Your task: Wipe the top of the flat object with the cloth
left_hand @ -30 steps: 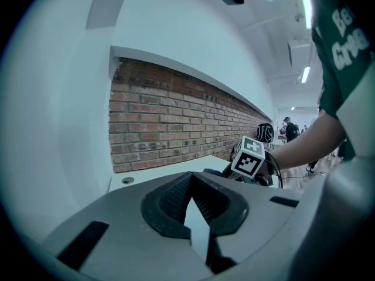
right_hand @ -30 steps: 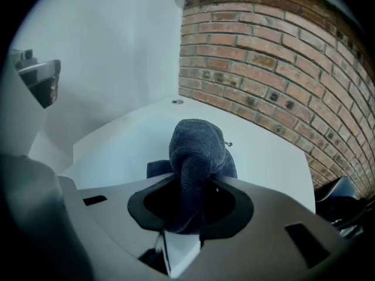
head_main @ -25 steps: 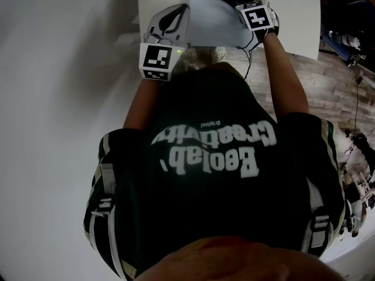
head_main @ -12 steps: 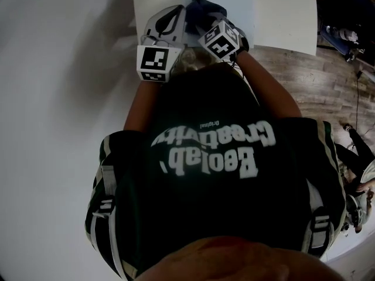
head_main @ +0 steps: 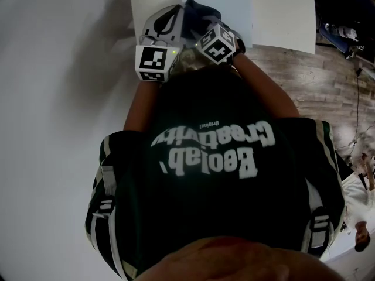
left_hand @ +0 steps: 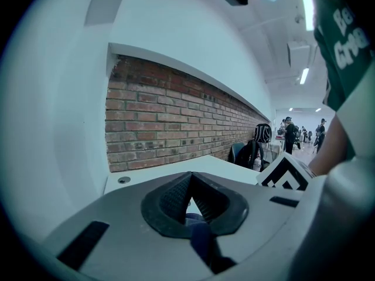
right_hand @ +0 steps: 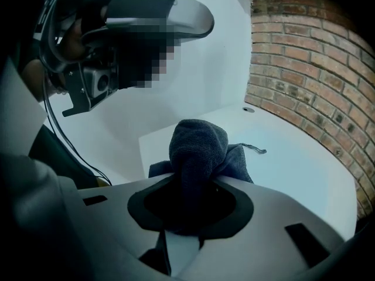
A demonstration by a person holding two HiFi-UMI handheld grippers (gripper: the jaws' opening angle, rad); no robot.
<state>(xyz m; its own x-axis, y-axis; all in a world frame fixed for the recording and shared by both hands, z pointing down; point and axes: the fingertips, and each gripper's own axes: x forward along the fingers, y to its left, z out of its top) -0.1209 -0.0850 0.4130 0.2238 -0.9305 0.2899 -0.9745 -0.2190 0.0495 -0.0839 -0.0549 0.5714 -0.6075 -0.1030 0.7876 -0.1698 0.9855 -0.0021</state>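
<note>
The flat pale blue object (head_main: 220, 2) lies on a white table (head_main: 281, 16) at the top of the head view. It also shows in the right gripper view, the flat object (right_hand: 293, 163) spreading ahead. A dark blue-grey cloth (head_main: 199, 12) rests bunched on its near left part. My right gripper (head_main: 204, 25) is shut on the cloth (right_hand: 199, 145), which bulges out above the jaws of the right gripper (right_hand: 196, 186). My left gripper (head_main: 170, 16) sits just left of it, by the object's left edge. The left gripper (left_hand: 190, 183) has its pads together; a blue sliver shows behind them.
A brick wall (left_hand: 176, 122) runs along the table's far side. The right gripper's marker cube (left_hand: 287, 174) is close beside the left one. Wooden floor (head_main: 304, 81) with cables lies to the right. People and bags (left_hand: 258, 142) are far off. My torso fills the lower head view.
The right gripper has carried the cloth leftward across the flat object, from its right part to just beside the left gripper. The left gripper has stayed put.
</note>
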